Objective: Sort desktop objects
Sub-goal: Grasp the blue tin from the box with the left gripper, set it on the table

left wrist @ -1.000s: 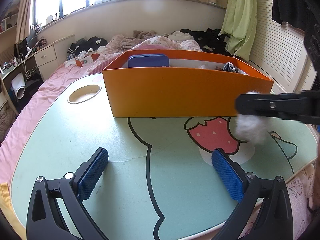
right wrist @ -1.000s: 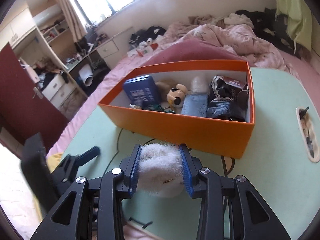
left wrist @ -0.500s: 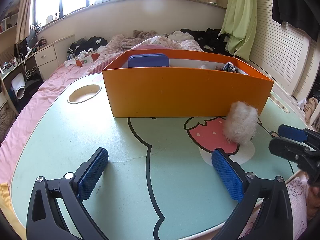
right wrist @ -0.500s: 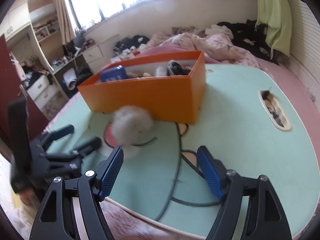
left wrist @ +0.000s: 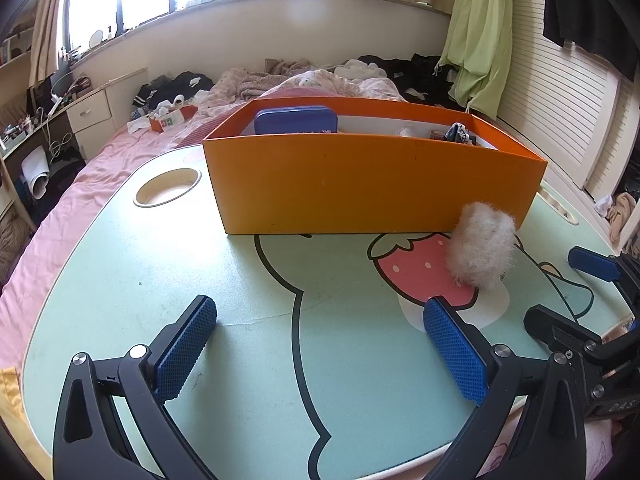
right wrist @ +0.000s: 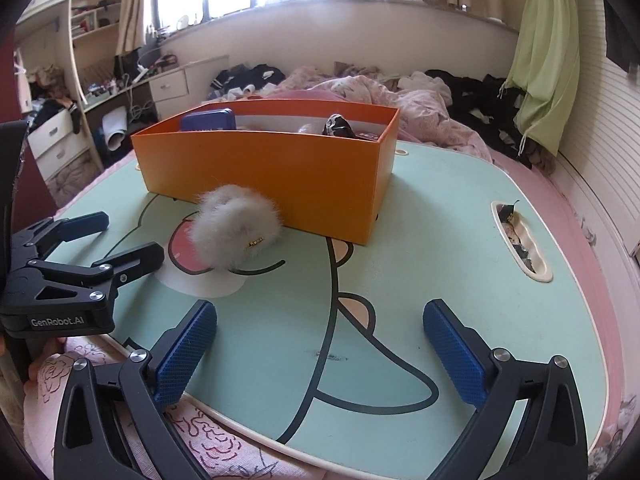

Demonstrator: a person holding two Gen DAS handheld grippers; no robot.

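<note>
1 fluffy ball, 1 orange box, 2 claws

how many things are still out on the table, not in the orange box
1: a white fluffy item lies on the table close against the orange box, on the strawberry print. Both grippers stand open, clear of it. Anything behind the box would be hidden.

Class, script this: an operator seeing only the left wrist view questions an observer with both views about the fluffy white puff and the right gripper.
Operator: Any marking on the fluffy white puff?
Observer: Yes, a small gold tag on its lower side.
Operator: Is the right gripper carrying something?
Observer: No; its jaws have just been opening and stand wide, with only bare table between them.
</note>
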